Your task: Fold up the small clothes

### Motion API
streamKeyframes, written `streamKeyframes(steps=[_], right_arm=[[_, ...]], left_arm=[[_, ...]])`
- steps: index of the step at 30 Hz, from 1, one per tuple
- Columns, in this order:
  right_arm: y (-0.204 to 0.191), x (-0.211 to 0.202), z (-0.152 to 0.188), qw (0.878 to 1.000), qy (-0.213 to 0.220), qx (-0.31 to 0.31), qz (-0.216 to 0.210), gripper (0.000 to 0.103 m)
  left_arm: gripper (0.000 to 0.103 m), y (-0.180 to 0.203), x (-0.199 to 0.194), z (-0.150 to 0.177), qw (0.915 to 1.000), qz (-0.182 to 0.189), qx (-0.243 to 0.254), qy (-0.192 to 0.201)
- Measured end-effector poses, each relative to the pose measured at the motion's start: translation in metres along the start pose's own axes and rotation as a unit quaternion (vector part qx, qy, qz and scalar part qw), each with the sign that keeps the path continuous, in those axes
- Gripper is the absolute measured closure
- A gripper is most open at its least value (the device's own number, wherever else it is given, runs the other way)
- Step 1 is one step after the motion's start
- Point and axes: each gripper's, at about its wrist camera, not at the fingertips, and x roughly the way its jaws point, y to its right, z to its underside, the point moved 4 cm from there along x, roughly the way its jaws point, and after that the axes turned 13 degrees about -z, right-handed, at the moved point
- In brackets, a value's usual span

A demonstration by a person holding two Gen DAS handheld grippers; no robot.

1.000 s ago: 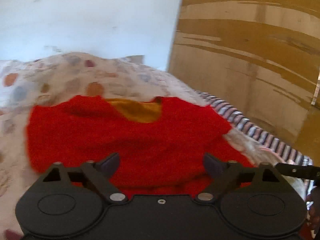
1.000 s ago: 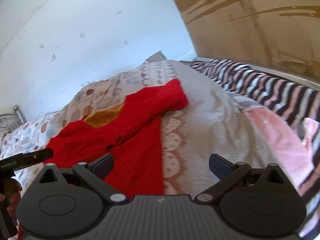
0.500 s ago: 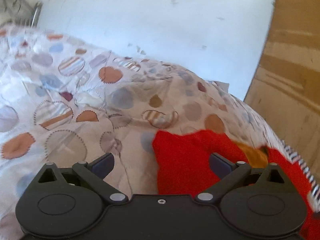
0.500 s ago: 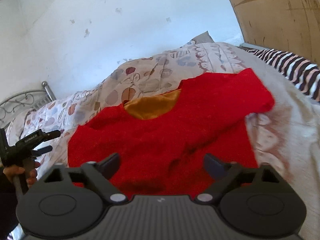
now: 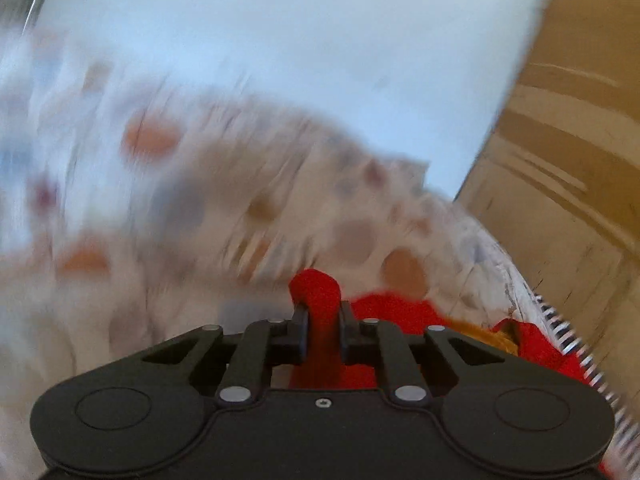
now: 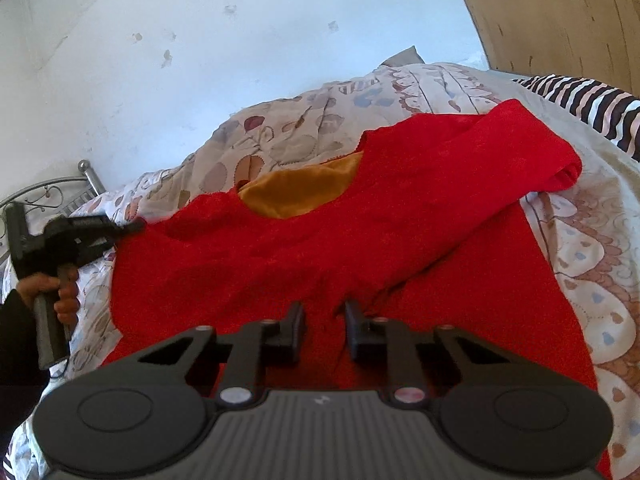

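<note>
A small red sweater [image 6: 360, 232] with a mustard-yellow lining at the neck [image 6: 304, 194] lies flat on the patterned bedspread. Its right sleeve [image 6: 520, 152] is folded across the body. My left gripper [image 5: 323, 316] is shut on the red fabric of the sweater's left edge [image 5: 316, 288]; it also shows in the right wrist view [image 6: 132, 226] at that edge. My right gripper [image 6: 323, 320] is shut on a pinch of red fabric near the sweater's lower middle. The left wrist view is motion-blurred.
The bedspread [image 6: 280, 136] has round coloured patches. A striped blanket [image 6: 592, 100] lies at the right. A white wall [image 6: 200, 40] is behind, a wooden panel [image 6: 560, 12] at the far right and a metal bed frame [image 6: 48, 192] at the left.
Both grippers were open and have shut on the sweater. The left one moved to the left edge; the right one closed on the lower middle.
</note>
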Motion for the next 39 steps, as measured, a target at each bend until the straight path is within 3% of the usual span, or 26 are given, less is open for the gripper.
streamKeyframes(steps=[2,3,5,7,9,11,14,19,22,24,25,27,28,32,36,39], right_arm=[[-0.001,0.001,0.0,1.0,0.0,0.0,-0.002,0.079],[-0.001,0.001,0.0,1.0,0.0,0.0,-0.001,0.079],[0.0,0.002,0.0,1.0,0.0,0.001,-0.003,0.079],[0.001,0.002,0.001,1.0,-0.001,0.003,-0.004,0.079],[0.002,0.003,0.0,1.0,-0.002,0.006,-0.005,0.079],[0.002,0.002,0.001,1.0,-0.002,0.009,-0.007,0.079],[0.004,0.003,0.001,1.0,-0.001,0.012,-0.008,0.079],[0.008,0.004,0.001,1.0,0.0,0.024,-0.014,0.078],[0.009,0.004,0.001,0.999,0.001,0.028,-0.017,0.078],[0.009,0.004,0.001,0.999,0.002,0.028,-0.016,0.078],[0.009,0.004,0.001,0.999,0.002,0.028,-0.016,0.078],[0.009,0.004,0.001,0.999,0.002,0.028,-0.016,0.078],[0.009,0.004,0.001,0.999,0.002,0.028,-0.016,0.078],[0.008,0.004,0.002,1.0,0.002,0.023,-0.014,0.077],[0.005,0.005,0.002,1.0,0.001,0.011,-0.012,0.076],[0.004,0.005,0.002,1.0,-0.001,0.007,-0.009,0.075]], left_arm=[[0.089,0.023,-0.012,-0.002,0.9935,-0.053,0.09,0.047],[0.089,0.031,-0.011,-0.001,0.9888,-0.078,0.118,0.048],[0.089,0.037,0.003,0.004,0.9805,-0.124,0.152,0.011],[0.088,0.029,0.019,0.01,0.9813,-0.135,0.134,-0.031],[0.082,0.018,0.023,0.013,0.9895,-0.106,0.086,-0.05],[0.058,0.005,0.018,0.013,0.9936,-0.089,0.043,-0.054],[0.034,-0.017,0.005,0.01,0.9978,-0.049,-0.003,-0.046],[0.029,-0.035,-0.016,0.031,0.9966,0.039,0.016,-0.071],[0.031,-0.036,-0.02,0.052,0.9913,0.077,0.03,-0.102],[0.048,-0.034,-0.018,0.062,0.9873,0.094,0.031,-0.125],[0.069,-0.033,-0.015,0.066,0.9852,0.091,0.026,-0.143],[0.076,-0.03,-0.017,0.068,0.9839,0.075,0.013,-0.162],[0.085,-0.028,-0.02,0.065,0.9838,0.067,0.006,-0.167],[0.088,-0.017,-0.042,0.042,0.9818,0.0,-0.025,-0.188],[0.088,-0.001,-0.044,0.036,0.9756,-0.059,0.045,-0.207],[0.087,-0.01,-0.027,0.05,0.9672,-0.065,0.031,-0.244]])
